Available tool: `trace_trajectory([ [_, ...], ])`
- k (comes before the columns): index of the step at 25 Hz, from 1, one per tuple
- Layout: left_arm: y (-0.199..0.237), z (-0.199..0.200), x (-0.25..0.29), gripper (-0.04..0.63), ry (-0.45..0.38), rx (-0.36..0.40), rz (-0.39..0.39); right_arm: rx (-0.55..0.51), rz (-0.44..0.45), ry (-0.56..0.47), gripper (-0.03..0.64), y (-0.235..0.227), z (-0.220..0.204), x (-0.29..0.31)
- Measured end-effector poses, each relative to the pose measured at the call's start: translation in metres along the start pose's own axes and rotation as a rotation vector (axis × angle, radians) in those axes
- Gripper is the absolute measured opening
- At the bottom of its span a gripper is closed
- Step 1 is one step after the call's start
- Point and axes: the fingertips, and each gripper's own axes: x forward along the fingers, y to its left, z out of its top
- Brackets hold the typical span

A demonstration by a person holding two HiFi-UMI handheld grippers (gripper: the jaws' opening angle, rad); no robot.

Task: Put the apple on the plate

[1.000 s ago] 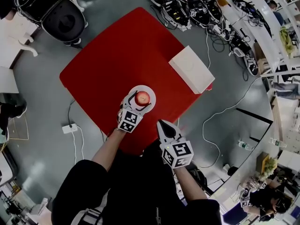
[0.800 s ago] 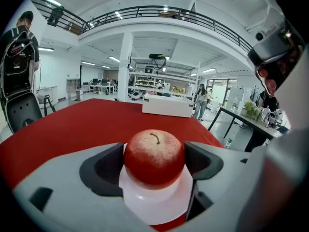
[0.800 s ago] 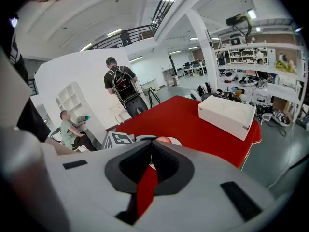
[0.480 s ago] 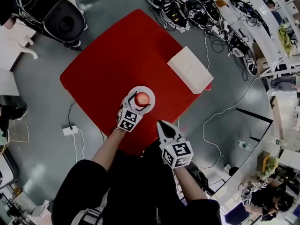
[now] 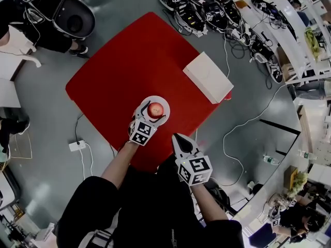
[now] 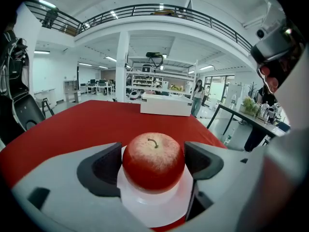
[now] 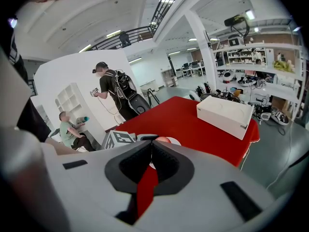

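Note:
A red apple rests upright on a small white plate near the front edge of the red table. My left gripper reaches over the plate, and its two dark pads touch the apple's sides; in the left gripper view the apple fills the gap between the pads above the plate. My right gripper hangs off the table's front corner, shut and empty. In the right gripper view the right gripper looks toward the apple and the left gripper's marker cube.
A white box lies on the table's right corner. A power strip and cables lie on the grey floor at the left. Black equipment crowds the floor beyond the table. People stand and sit farther off.

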Motion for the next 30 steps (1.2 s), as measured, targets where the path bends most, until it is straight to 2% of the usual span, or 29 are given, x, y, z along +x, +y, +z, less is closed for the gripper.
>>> trace_trajectory([
  [10, -0.001, 0.007, 0.0, 0.39, -0.02, 0.003, -0.012, -0.001, -0.003, -0.004, 0.012, -0.002, 0.003, 0.002],
  [20, -0.004, 0.023, -0.011, 0.39, -0.045, 0.024, 0.012, -0.008, 0.004, -0.017, 0.012, 0.002, 0.003, -0.003],
  [25, -0.005, 0.052, -0.034, 0.388, -0.121, 0.058, 0.038, -0.018, 0.001, -0.033, 0.012, 0.002, 0.008, -0.004],
  [30, -0.013, 0.091, -0.076, 0.387, -0.234, 0.096, 0.06, -0.036, 0.017, -0.051, 0.012, 0.014, 0.01, -0.002],
])
